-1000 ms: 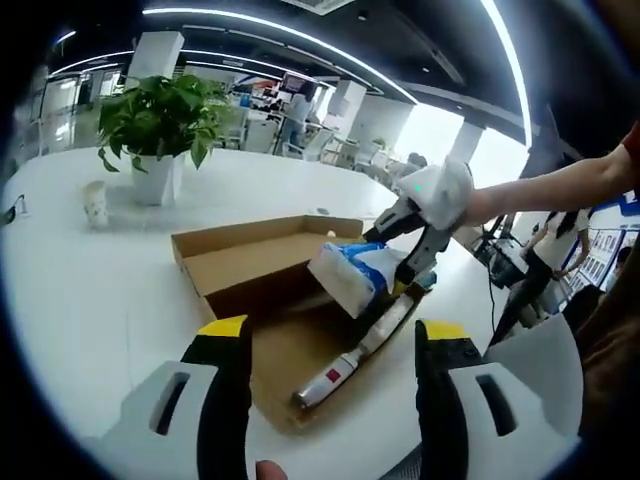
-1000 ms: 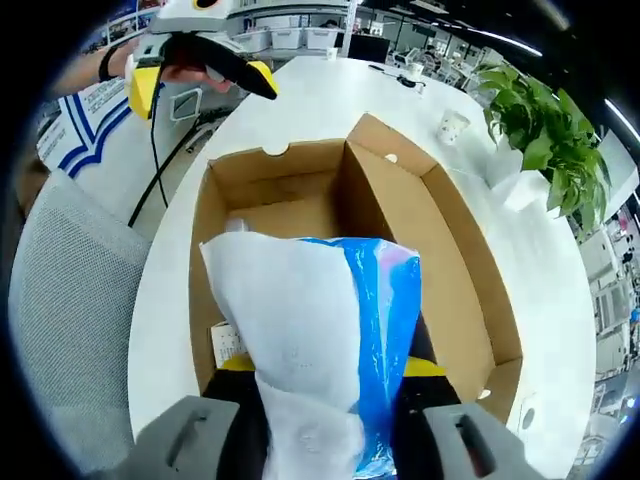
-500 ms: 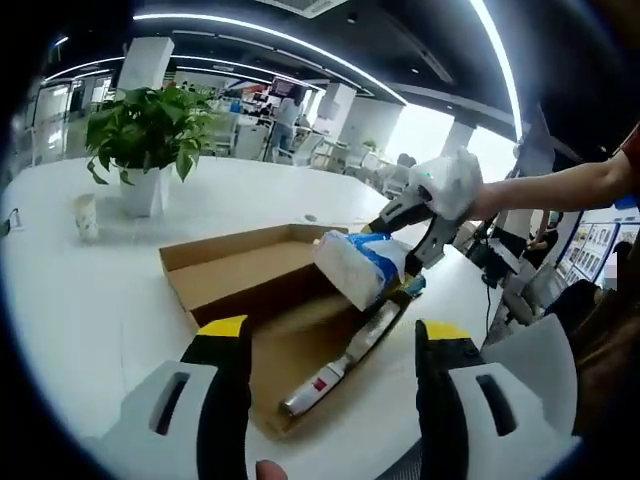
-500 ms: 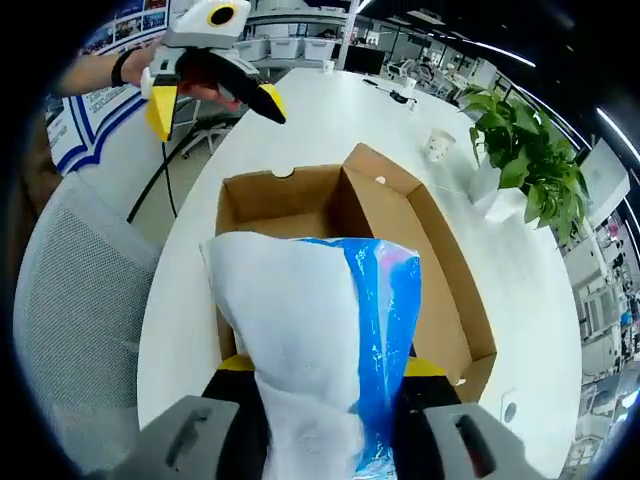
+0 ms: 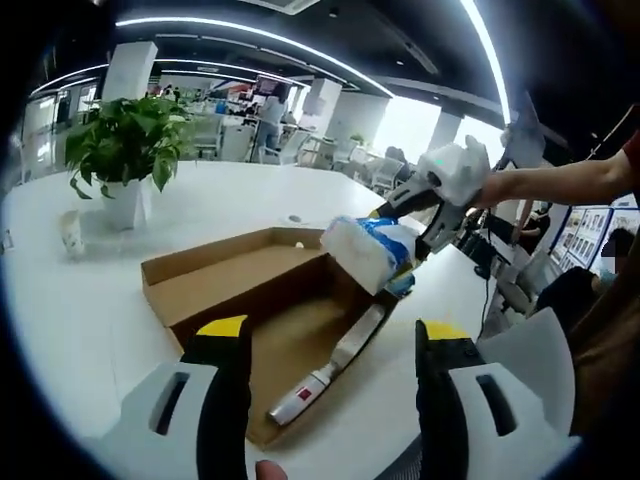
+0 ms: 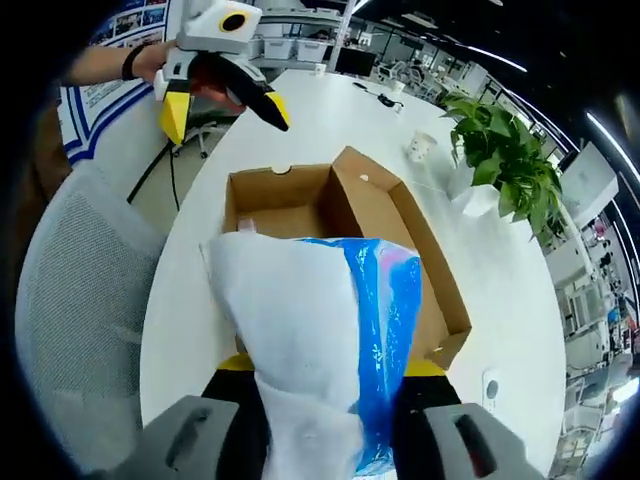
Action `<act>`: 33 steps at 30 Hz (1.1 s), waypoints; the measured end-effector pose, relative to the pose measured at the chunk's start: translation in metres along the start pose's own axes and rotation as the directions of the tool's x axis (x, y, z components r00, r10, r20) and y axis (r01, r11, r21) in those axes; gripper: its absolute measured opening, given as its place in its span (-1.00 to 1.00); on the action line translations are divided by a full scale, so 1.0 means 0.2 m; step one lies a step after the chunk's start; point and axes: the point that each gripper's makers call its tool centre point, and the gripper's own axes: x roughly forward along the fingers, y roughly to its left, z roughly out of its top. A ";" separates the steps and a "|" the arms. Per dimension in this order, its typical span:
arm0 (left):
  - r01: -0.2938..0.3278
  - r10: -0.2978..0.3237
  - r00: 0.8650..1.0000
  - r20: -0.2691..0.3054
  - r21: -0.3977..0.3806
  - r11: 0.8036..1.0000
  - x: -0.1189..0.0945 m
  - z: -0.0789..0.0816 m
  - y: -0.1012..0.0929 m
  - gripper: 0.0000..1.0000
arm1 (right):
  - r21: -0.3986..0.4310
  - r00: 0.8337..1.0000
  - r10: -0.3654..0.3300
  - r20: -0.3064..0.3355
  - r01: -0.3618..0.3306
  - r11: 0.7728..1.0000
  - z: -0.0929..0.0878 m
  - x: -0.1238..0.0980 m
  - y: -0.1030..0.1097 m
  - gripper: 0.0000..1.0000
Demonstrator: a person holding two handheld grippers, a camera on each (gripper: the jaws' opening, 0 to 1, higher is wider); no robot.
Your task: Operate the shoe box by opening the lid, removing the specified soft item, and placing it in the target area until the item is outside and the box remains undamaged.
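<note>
Closest to us in the right gripper view, our right gripper is clamping a soft white-and-blue pack, and the pack is sticking up between the yellow-tipped jaws and hiding most of them. We're holding it in the air above the open shoe box, so the soft item is already out of the cardboard and not touching it. Past the pack we're looking down into the box's two brown compartments sitting on the white table.

In the left gripper view, our left gripper is hanging with its jaws spread wide apart and nothing between them, hovering near the front edge of the shoe box. Inside the nearer compartment a long silver tube-like thing with a red label is lying flat along the box's edge. Just beyond it, the right gripper is coming in from the right with the pack pinched over the box's far corner.

Further back, a potted plant is standing on the table with a small paper cup beside it, both well apart from the box. A grey chair is sitting beside the table, and office desks are blurring out behind everything.
</note>
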 end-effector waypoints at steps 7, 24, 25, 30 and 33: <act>0.029 -0.028 0.999 -0.015 0.015 0.999 0.05 -0.01 -0.08 0.32 | 0.031 1.000 -0.010 -0.023 0.011 0.999 -0.16 -0.08 0.05 -0.12; 0.063 -0.062 0.997 -0.047 0.028 0.998 0.11 -0.02 -0.17 0.32 | 0.133 0.997 -0.055 -0.058 0.062 0.989 -0.50 -0.24 0.13 -0.12; 0.065 -0.064 0.997 -0.052 0.032 0.997 0.12 -0.02 -0.17 0.32 | 0.138 0.997 -0.056 -0.057 0.064 0.988 -0.51 -0.25 0.13 -0.12; 0.076 -0.074 0.996 -0.057 0.043 0.996 0.13 -0.01 -0.21 0.32 | 0.160 0.996 -0.069 -0.062 0.079 0.984 -0.59 -0.29 0.15 -0.11; 0.081 -0.078 0.995 -0.060 0.050 0.996 0.14 -0.01 -0.22 0.32 | 0.167 0.994 -0.072 -0.079 0.084 0.982 -0.67 -0.32 0.16 -0.11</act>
